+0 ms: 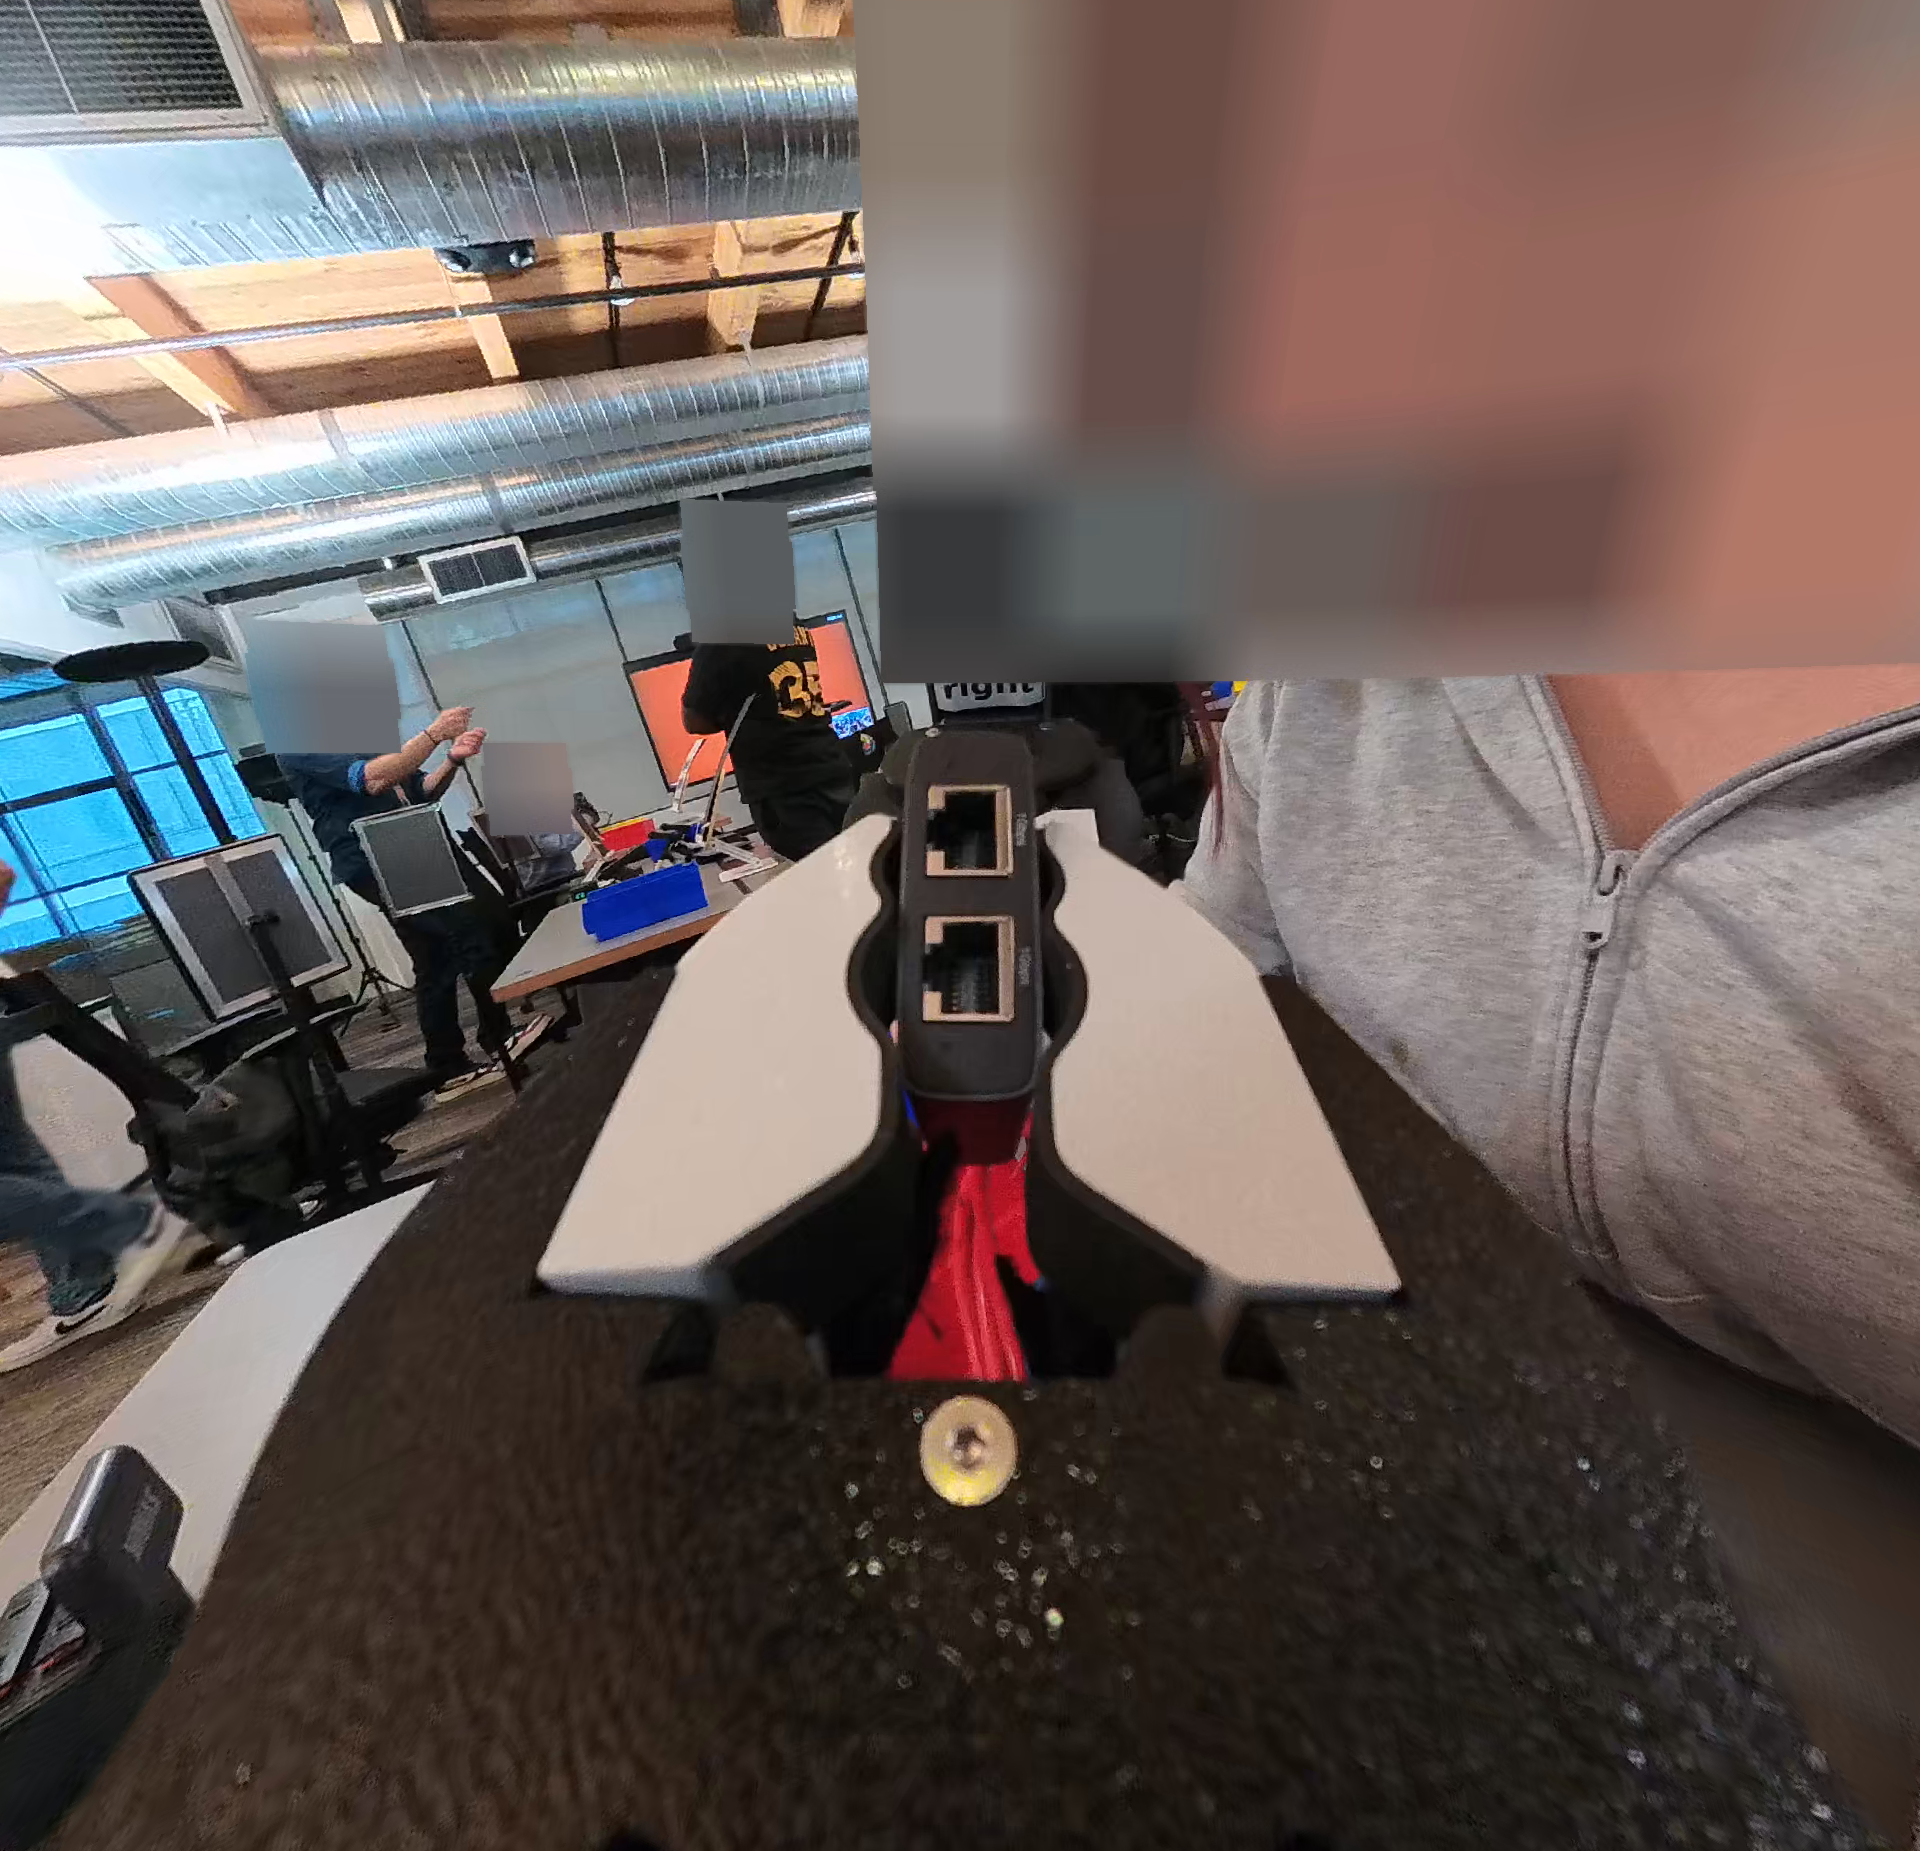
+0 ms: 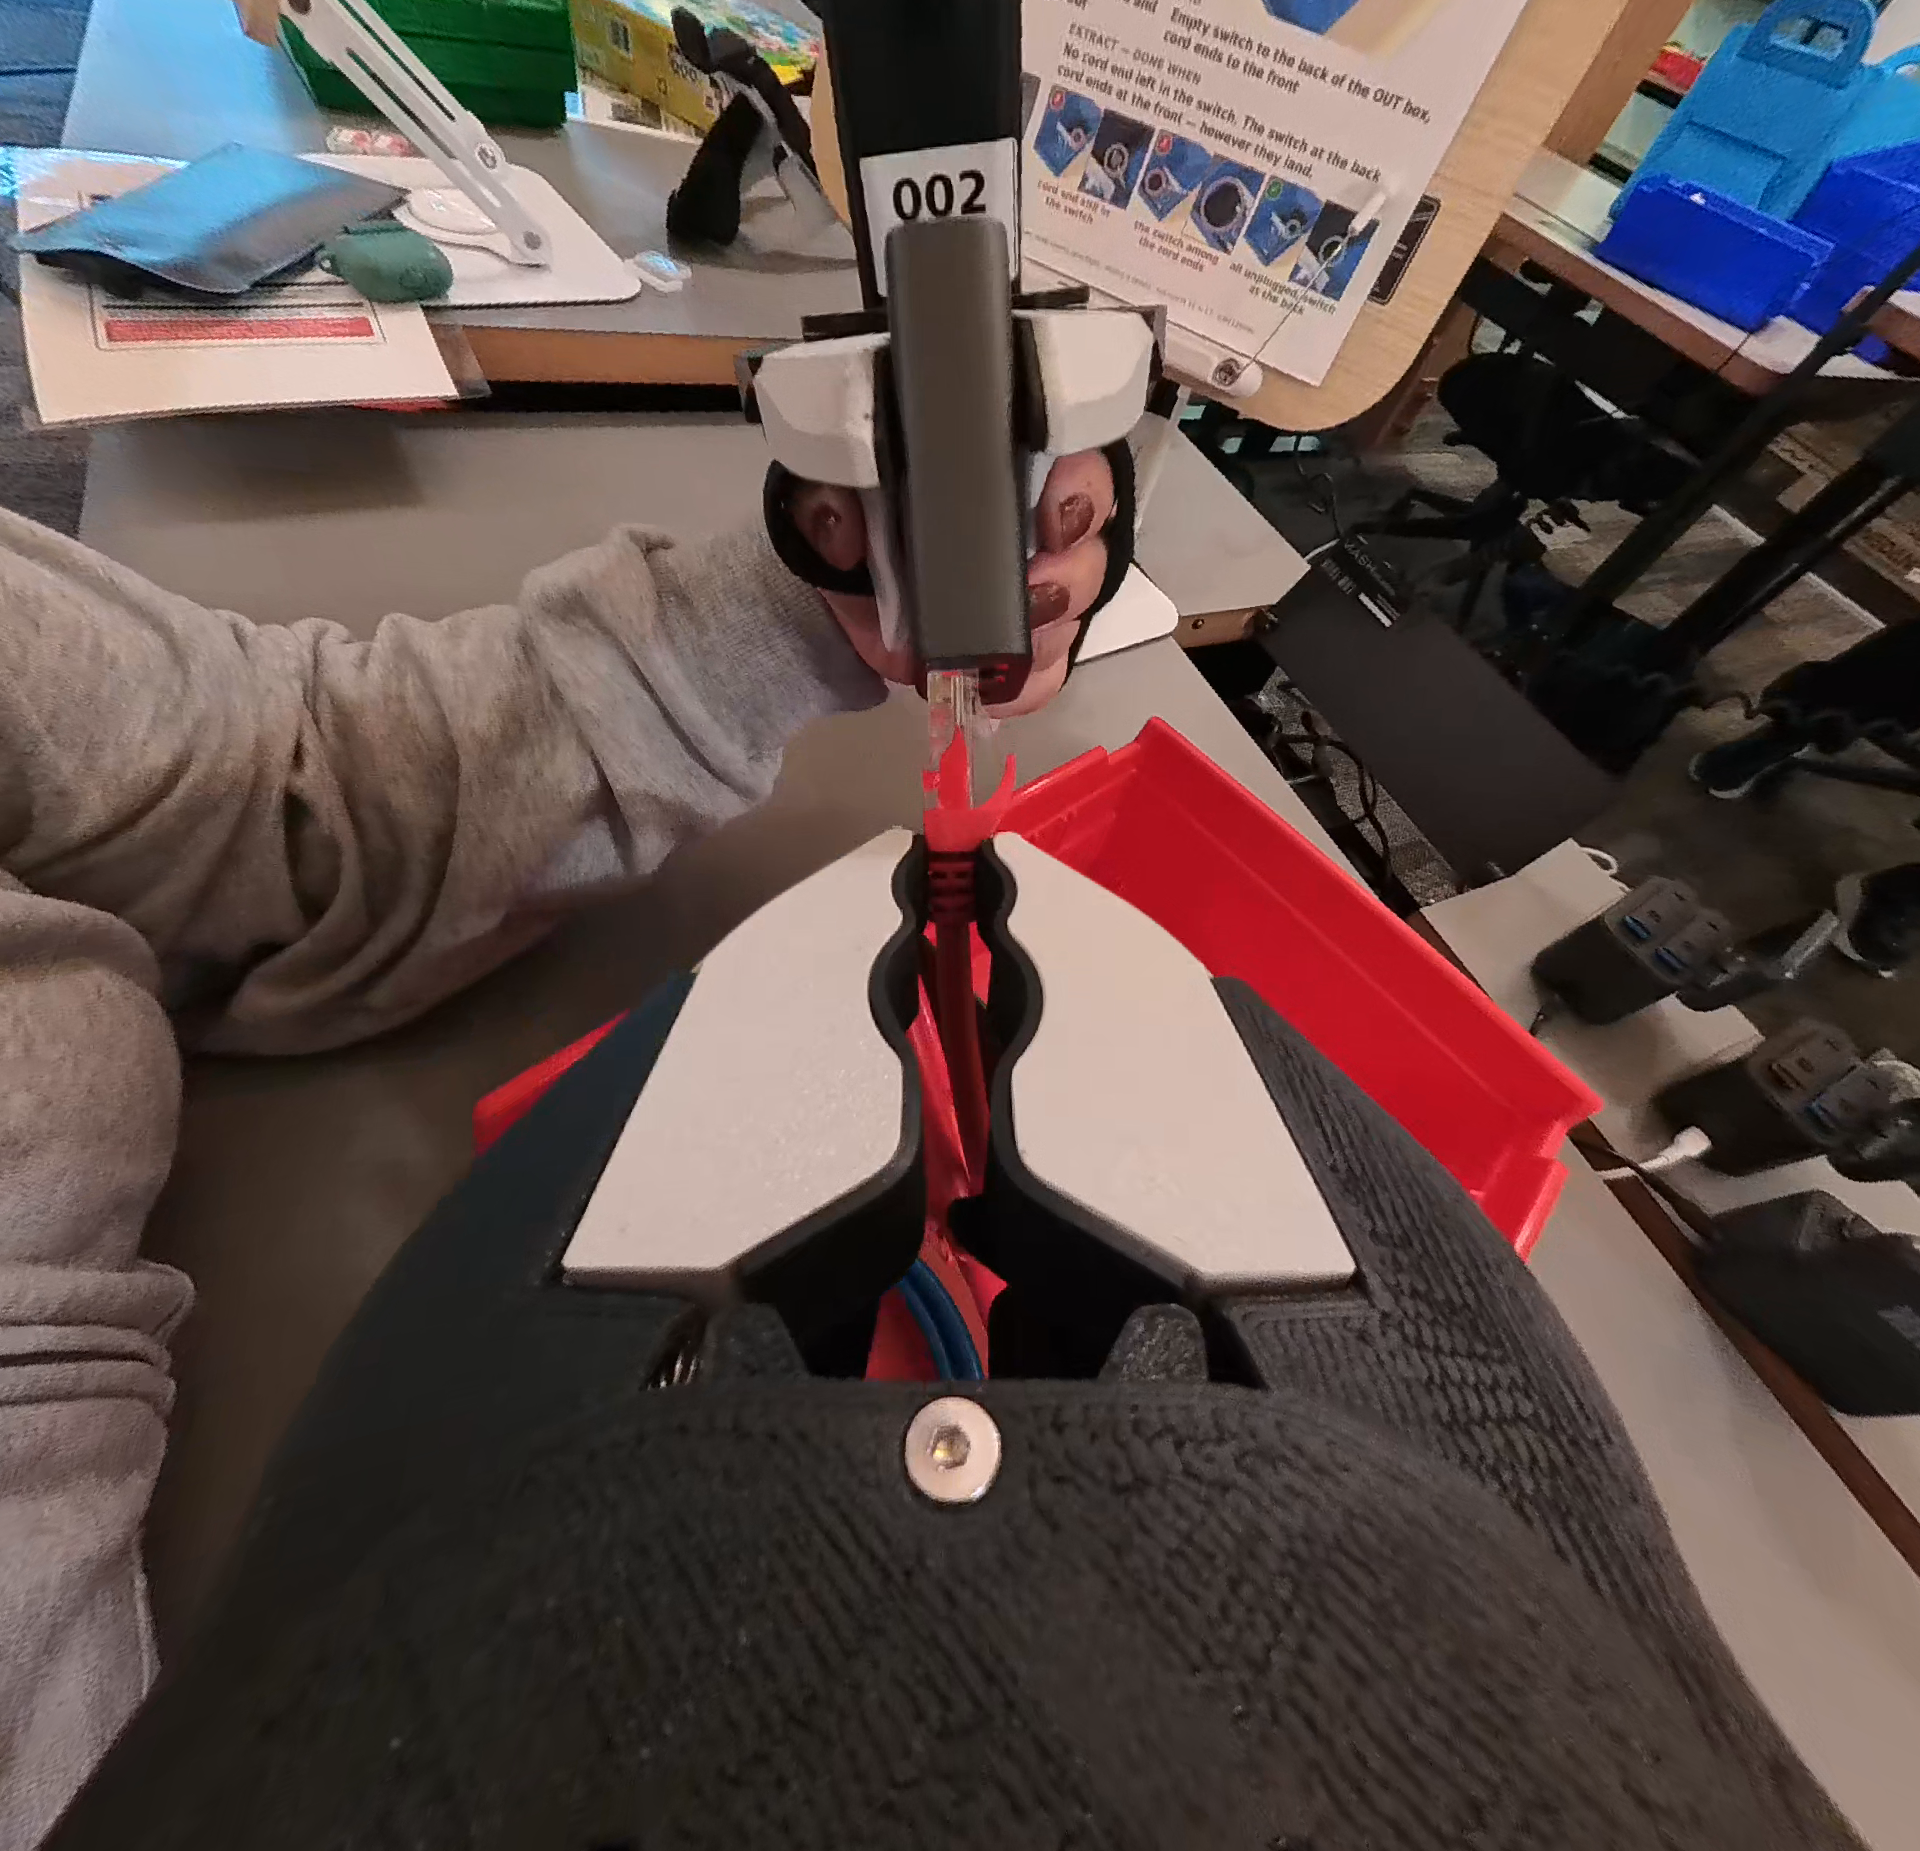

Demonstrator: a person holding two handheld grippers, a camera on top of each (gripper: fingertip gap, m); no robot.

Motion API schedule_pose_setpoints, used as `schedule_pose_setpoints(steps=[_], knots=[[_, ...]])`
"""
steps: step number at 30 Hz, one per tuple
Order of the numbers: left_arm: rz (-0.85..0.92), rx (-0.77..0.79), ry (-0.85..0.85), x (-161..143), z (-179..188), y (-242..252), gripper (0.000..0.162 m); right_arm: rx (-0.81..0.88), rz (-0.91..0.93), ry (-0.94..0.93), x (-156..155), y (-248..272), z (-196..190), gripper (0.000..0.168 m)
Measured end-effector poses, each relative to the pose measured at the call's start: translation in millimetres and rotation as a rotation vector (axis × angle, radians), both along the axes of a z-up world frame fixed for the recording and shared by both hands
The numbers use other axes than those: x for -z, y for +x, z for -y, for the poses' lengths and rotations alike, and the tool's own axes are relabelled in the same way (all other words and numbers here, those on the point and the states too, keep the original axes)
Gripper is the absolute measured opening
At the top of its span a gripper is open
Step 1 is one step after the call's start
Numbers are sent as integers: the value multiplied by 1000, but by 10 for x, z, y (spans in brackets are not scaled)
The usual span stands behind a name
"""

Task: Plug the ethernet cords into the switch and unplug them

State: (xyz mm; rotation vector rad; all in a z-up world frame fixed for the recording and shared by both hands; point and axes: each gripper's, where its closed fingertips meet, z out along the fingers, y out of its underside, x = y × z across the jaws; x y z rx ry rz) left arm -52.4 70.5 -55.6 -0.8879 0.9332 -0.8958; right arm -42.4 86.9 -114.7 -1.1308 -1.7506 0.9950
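directly ahead of the right gripper [image 2: 954,845], the black switch box [image 2: 956,440] held in the left gripper [image 2: 951,388] blocks the path. red bin [image 2: 1299,928] sits below and to the right. grey sleeve [image 2: 416,721] closes off the left. bare table [image 2: 343,471] beyond the sleeve offers passage; instruction board [image 2: 1247,118] stands behind.

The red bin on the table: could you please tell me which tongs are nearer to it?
Right. The right tongs hover over the red bin, gripping a red cable; the left tongs are beyond it.
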Motion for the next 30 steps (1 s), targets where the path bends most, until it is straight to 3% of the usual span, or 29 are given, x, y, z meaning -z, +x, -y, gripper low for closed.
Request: schedule_pose_setpoints(steps=[1, 24, 30], knots=[[1, -2, -2, 2, -4, -5, 21, 4, 1, -4, 2, -4, -4, 8], [103, 70, 45, -27, -8, 13, 21, 59, -10, -8, -36, -4, -45, 8], [-32, -51, 41, 28, -61, 86, 22, 54, -8, 20, -14, -9, -94, 7]])
